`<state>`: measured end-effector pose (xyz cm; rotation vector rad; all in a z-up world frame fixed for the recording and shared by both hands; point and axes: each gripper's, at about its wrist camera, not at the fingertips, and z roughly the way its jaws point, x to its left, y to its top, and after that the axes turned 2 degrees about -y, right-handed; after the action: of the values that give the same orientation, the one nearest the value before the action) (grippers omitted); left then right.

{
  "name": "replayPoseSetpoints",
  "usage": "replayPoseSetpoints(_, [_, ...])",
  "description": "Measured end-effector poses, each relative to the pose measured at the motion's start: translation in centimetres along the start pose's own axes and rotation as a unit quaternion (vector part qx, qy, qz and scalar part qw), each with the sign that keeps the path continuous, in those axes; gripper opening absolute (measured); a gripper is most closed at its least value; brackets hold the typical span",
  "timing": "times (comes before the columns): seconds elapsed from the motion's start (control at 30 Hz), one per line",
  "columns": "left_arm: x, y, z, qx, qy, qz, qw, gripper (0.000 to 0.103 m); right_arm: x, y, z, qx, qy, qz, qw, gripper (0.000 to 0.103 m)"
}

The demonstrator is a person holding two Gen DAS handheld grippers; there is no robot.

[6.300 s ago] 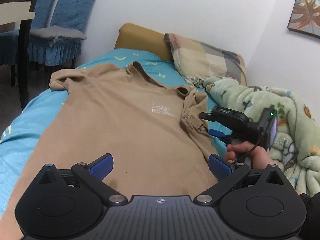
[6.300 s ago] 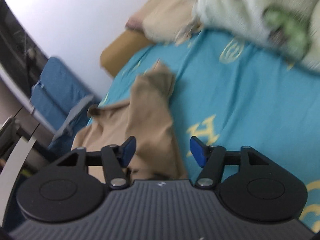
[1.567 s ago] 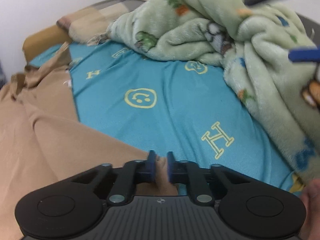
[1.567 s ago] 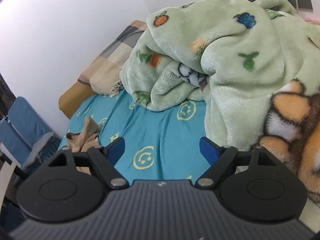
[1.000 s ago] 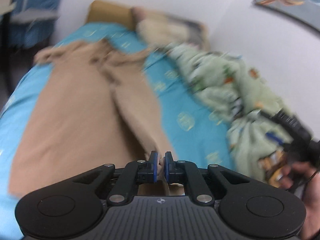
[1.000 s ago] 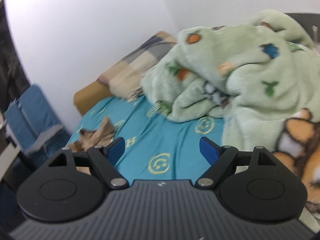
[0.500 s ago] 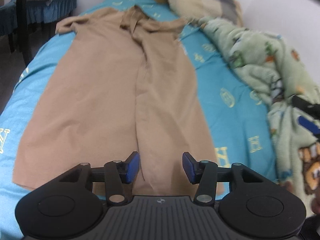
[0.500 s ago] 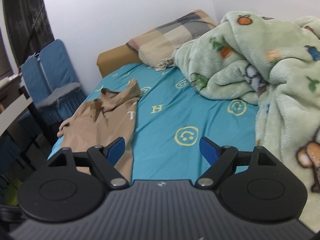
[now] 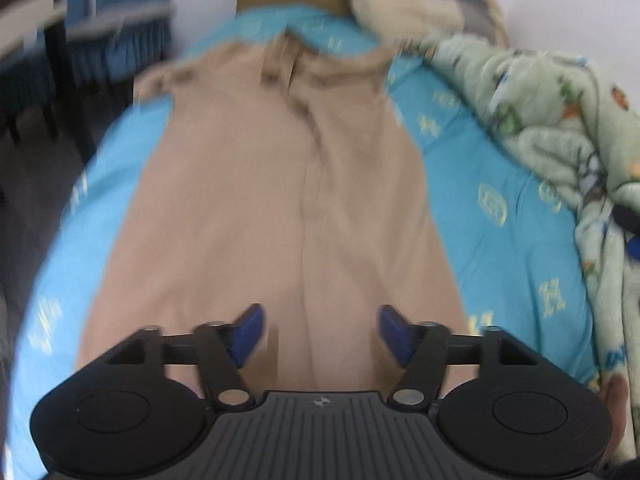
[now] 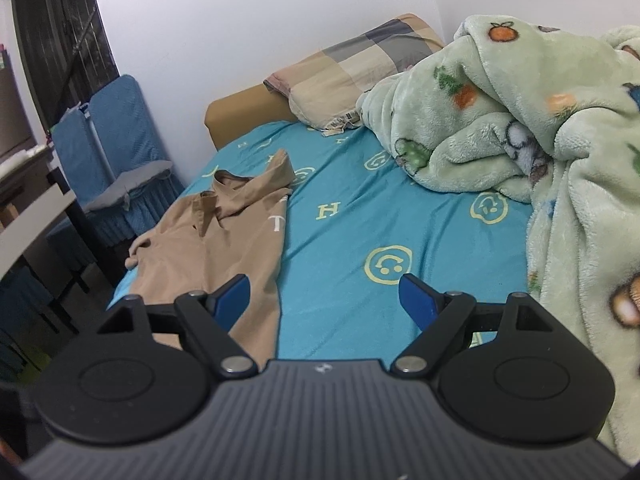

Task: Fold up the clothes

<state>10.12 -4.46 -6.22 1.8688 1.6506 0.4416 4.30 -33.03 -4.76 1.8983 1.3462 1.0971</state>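
A tan T-shirt (image 9: 256,208) lies lengthwise on the blue bedsheet (image 9: 492,208), its right side folded over the middle, collar at the far end. My left gripper (image 9: 319,330) is open and empty just above the shirt's near hem. The left wrist view is blurred. In the right wrist view the shirt (image 10: 216,248) lies at the left. My right gripper (image 10: 322,300) is open and empty, above the sheet (image 10: 360,216) to the right of the shirt.
A green fleece blanket (image 10: 540,128) is heaped along the bed's right side, also in the left wrist view (image 9: 560,120). A checked pillow (image 10: 360,68) lies at the head. Blue-covered chairs (image 10: 116,152) and a table edge (image 10: 28,224) stand left of the bed.
My left gripper let go of the folded shirt edge and its jaws opened wider; its view drew closer to the hem. My right gripper swung left, bringing the shirt and chairs into view.
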Motion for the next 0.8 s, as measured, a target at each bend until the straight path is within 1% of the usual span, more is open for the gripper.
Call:
replayPoseSetpoints(0.03, [-0.4,1.0,-0.4,-0.02,0.002,0.007,0.9998,0.089,0.0,0.0,0.1,-0.002,0.005,0.003,1.0,0.083])
replayPoseSetpoints(0.07, [-0.6,2.0,-0.6,-0.036,0.0,0.014,0.9993,0.091,0.0,0.0,0.2,-0.003,0.011,0.006,1.0,0.074])
replayPoseSetpoints(0.1, [-0.8,3.1,-0.7,-0.05,-0.003,0.022,0.9985,0.094,0.1,0.0,0.3,-0.003,0.016,0.008,1.0,0.071])
replayPoseSetpoints(0.13, [-0.7,3.7,-0.7,-0.058,-0.009,0.024,0.998,0.096,0.1,0.0,0.5,-0.002,0.019,0.01,1.0,0.066])
replayPoseSetpoints(0.17, [-0.6,4.3,-0.6,-0.064,-0.015,0.026,0.9975,0.098,0.2,-0.1,0.8,0.002,0.02,0.01,1.0,0.059])
replayPoseSetpoints(0.23, [-0.3,5.0,-0.7,-0.077,-0.023,0.026,0.9964,0.098,0.4,-0.1,1.3,0.009,0.021,0.009,1.0,0.053])
replayPoseSetpoints(0.33, [1.4,5.4,-0.3,-0.07,-0.033,-0.013,0.9969,0.098,0.8,-0.2,2.8,0.018,0.018,0.002,1.0,0.054])
replayPoseSetpoints(0.37, [2.1,5.5,-0.3,-0.066,-0.041,-0.03,0.9965,0.098,1.1,-0.3,3.5,0.019,0.014,-0.003,1.0,0.054])
replayPoseSetpoints(0.4, [3.0,5.7,-0.3,-0.068,-0.048,-0.049,0.9954,0.098,1.3,-0.3,4.4,0.022,0.012,-0.007,1.0,0.054])
replayPoseSetpoints(0.43, [3.6,5.8,-0.4,-0.073,-0.053,-0.054,0.9944,0.098,1.7,-0.2,5.6,0.034,0.017,-0.003,0.999,0.055])
replayPoseSetpoints(0.47, [4.1,5.8,-0.4,-0.079,-0.057,-0.057,0.9936,0.098,2.1,-0.1,6.8,0.045,0.02,-0.001,0.999,0.056])
replayPoseSetpoints(0.5, [4.7,5.7,-0.4,-0.086,-0.053,-0.048,0.9937,0.098,3.0,0.1,8.0,0.053,0.021,-0.009,0.998,0.056])
replayPoseSetpoints(0.57, [5.1,5.5,-0.2,-0.104,-0.033,-0.016,0.9939,0.098,4.9,0.4,10.5,0.064,0.026,-0.029,0.997,0.057])
replayPoseSetpoints(0.6, [5.3,5.4,-0.1,-0.113,-0.024,-0.001,0.9933,0.098,6.1,0.7,12.1,0.068,0.036,-0.037,0.996,0.057])
replayPoseSetpoints(0.67, [6.0,5.1,0.2,-0.127,-0.027,0.012,0.9914,0.098,8.5,1.2,15.1,0.074,0.055,-0.055,0.994,0.059])
replayPoseSetpoints(0.77, [8.4,5.0,1.3,-0.125,-0.053,-0.034,0.9901,0.098,12.5,1.8,20.6,0.078,0.072,-0.1,0.989,0.059])
replayPoseSetpoints(0.8, [9.2,5.1,1.8,-0.123,-0.061,-0.051,0.9892,0.098,13.4,2.0,21.9,0.077,0.072,-0.11,0.988,0.059])
